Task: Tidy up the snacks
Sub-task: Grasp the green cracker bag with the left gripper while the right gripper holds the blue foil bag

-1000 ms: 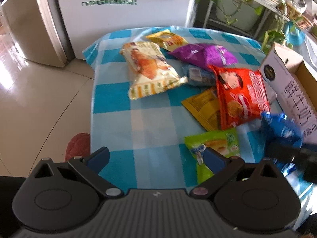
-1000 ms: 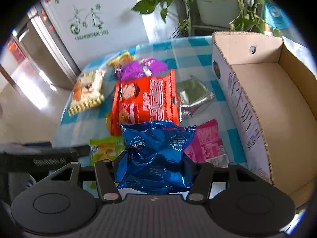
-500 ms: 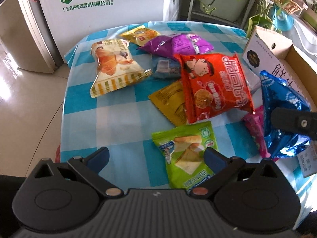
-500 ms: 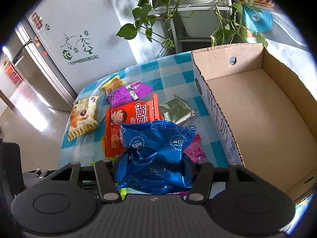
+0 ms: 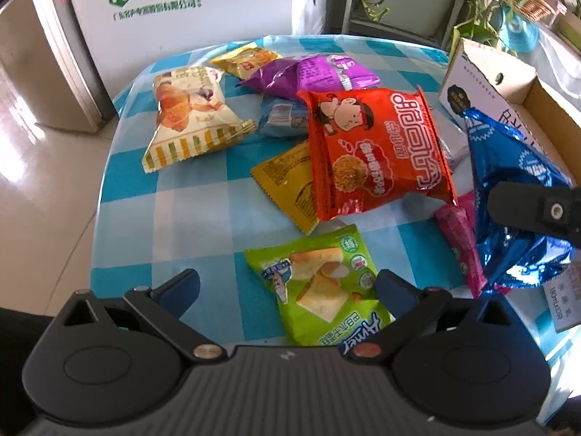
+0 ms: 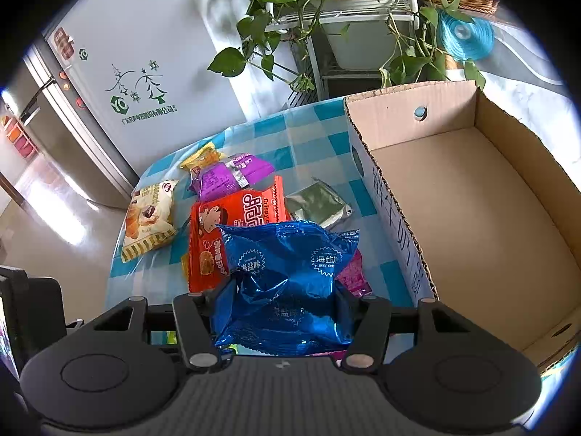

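Observation:
My right gripper [image 6: 279, 298] is shut on a shiny blue snack bag [image 6: 287, 283] and holds it in the air, left of the open cardboard box [image 6: 472, 218]. That bag also shows in the left wrist view [image 5: 515, 196] at the right. My left gripper [image 5: 287, 287] is open and empty, low over a green snack packet [image 5: 323, 290]. On the blue checked tablecloth [image 5: 203, 218] lie a red noodle bag [image 5: 374, 152], a yellow packet [image 5: 290, 181], a purple bag [image 5: 312, 76], a cream bread bag [image 5: 189, 116] and a pink packet [image 5: 461, 236].
The box [image 5: 508, 83] stands at the table's right side. A silver-green packet [image 6: 319, 207] lies beside its left wall. A white cabinet [image 5: 174, 11] and a steel fridge [image 5: 40, 54] stand behind the table, with potted plants [image 6: 308, 18] on a rack at the back right.
The right gripper has risen with the blue bag, so the box now shows from higher up. The left gripper has moved right, bringing the green packet between its fingers.

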The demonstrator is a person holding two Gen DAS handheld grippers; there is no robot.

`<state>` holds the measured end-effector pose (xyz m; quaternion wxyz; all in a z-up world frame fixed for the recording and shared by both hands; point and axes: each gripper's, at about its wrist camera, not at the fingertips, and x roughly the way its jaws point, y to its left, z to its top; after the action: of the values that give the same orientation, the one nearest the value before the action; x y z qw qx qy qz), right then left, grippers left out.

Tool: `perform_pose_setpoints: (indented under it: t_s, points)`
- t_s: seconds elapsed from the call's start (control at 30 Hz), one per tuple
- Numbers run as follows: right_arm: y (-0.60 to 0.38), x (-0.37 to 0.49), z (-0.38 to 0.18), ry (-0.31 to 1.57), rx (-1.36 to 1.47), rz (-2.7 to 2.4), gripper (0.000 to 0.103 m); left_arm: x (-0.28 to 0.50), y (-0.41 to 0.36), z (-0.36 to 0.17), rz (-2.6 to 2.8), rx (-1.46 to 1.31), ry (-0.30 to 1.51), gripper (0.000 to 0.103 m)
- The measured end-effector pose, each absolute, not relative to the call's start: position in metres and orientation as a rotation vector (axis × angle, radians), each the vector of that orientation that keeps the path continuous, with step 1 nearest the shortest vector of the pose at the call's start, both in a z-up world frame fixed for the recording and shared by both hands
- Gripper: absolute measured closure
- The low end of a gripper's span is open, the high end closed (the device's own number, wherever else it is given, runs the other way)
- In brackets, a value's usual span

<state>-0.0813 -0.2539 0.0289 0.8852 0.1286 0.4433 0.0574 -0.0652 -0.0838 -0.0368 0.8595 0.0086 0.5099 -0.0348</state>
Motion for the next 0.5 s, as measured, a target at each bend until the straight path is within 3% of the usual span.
perform_pose_setpoints:
  t_s: [0.33, 0.5]
  points:
    - [-0.254, -0.081, 0.030, 0.918, 0.277, 0.120, 0.041, -0.068, -0.077, -0.032, -0.097, -0.102, 1.089, 0.002]
    - [-0.257, -0.080, 0.032, 0.912, 0.290, 0.117, 0.041, -0.070, -0.092, -0.040, -0.048, -0.009, 1.082, 0.000]
